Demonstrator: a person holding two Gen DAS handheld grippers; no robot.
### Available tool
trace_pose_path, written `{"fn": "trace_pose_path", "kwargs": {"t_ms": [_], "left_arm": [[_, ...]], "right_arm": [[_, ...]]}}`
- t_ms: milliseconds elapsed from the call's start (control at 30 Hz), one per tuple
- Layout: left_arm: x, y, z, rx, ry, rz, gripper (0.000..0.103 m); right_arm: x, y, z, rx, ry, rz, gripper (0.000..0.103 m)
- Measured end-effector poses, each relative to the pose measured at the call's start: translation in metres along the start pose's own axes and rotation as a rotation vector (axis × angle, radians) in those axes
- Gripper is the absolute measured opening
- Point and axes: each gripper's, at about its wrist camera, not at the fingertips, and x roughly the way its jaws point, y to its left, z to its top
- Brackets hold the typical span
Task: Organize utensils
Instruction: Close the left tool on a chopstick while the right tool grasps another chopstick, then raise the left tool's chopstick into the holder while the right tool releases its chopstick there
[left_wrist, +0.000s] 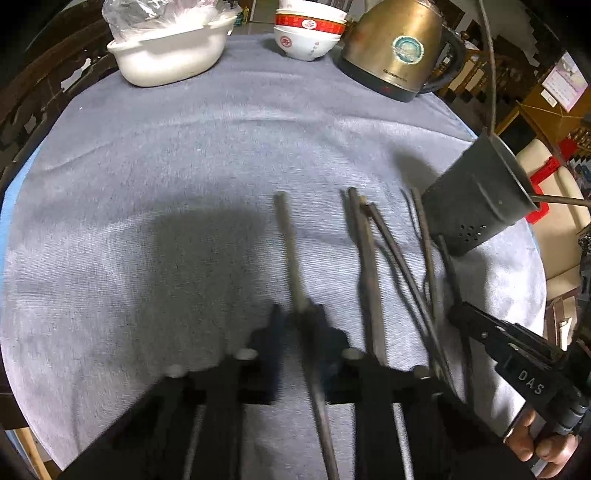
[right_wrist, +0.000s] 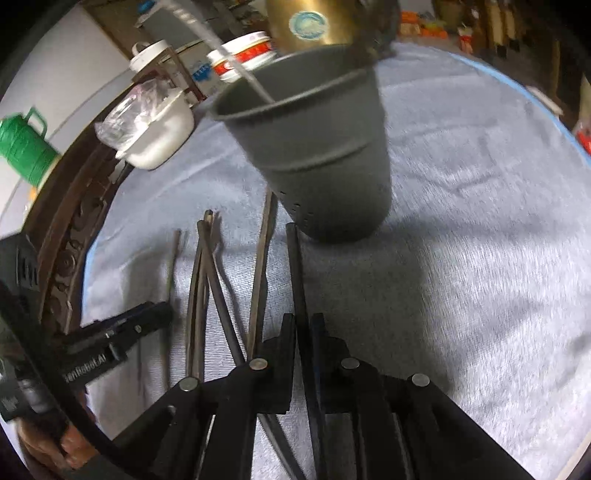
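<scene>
A: While both claws point down at the grey cloth (left_wrist: 184, 166), what does each grasp?

B: The left gripper (left_wrist: 295, 325) is clenched on one dark chopstick (left_wrist: 288, 243). The right gripper (right_wrist: 304, 332) is clenched on another chopstick (right_wrist: 295, 266).

A: And the rest?

B: Loose chopsticks (right_wrist: 207, 280) lie between the two claws. The grey holder (right_wrist: 317, 147) stands just beyond them, one utensil already inside, near the brass kettle (left_wrist: 399, 48).
</scene>
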Motion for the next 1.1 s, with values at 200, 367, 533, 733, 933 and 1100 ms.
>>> {"fn": "trace_pose_path", "kwargs": {"t_ms": [200,367,533,733,933,1100], "left_arm": [[-0.006,0.015,-0.009,0.024,0.024,-0.046,0.008],[-0.012,0.025,-0.016,0.071,0.078,-0.06,0.008],[-0.014,0.03,-0.004,0.053,0.087,-0.039,0.034],[-0.008,0.032,0.021,0.016,0.084,0.003,0.038],[0.007,0.027,0.038,-0.007,0.075,0.02,0.015],[0.002,0.026,0.04,-0.012,0.045,0.033,0.007]], "right_arm": [[-0.002,0.003,-0.001,-0.001,0.027,0.048,0.007],[-0.007,0.009,-0.007,-0.039,0.091,0.06,0.009],[-0.002,0.013,-0.002,-0.05,0.102,0.012,0.014],[0.007,0.021,0.006,-0.083,0.092,-0.043,0.016],[0.011,0.026,0.012,-0.12,0.074,-0.048,0.012],[-0.003,0.016,0.01,-0.085,0.051,0.027,0.007]]}}
